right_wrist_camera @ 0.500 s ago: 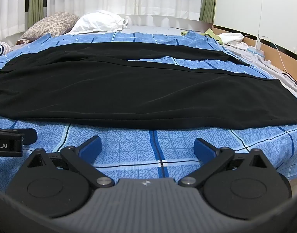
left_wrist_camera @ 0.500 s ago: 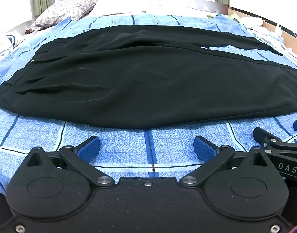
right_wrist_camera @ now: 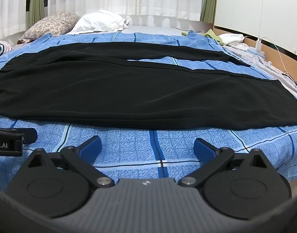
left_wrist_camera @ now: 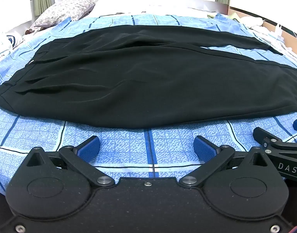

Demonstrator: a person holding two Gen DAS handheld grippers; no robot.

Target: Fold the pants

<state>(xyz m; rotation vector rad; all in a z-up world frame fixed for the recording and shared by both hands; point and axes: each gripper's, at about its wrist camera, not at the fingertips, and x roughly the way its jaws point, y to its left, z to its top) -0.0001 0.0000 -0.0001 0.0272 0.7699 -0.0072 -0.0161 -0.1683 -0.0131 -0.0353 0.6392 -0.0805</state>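
pants: black pants (left_wrist_camera: 148, 81) are lying flat across the bed (left_wrist_camera: 117, 147), waistband toward the bed's left edge, legs running toward its right edge; we are seeing the two legs splayed apart, a wedge of blue sheet showing between them in the right wrist view.
left gripper: left gripper (left_wrist_camera: 146, 148) is hovering just off the near hem edge of the pants, over the bed's near edge; jaws are standing wide apart, holding nothing.
right gripper: right gripper (right_wrist_camera: 147, 147) is sitting beside it, same height, jaws also spread wide and empty; not touching cloth.
stage: we are judging the fold as not yet started, first pinch still to come.
risk 1: we are expecting the jaws to catch the sheet along with the pants, since the fabric is lying flush on it; that would drag the bedding.
risk 2: pinching only the top layer of the near leg is likely, thin dark layers being hard to tell apart; the fold would come out skewed.
risk 3: grippers are sitting close together, so we are worrying about them bumping, and about the long unsupported ends sagging or bunching when lifted.
risk 4: far leg is lying at an angle, so legs may not be stacking evenly.
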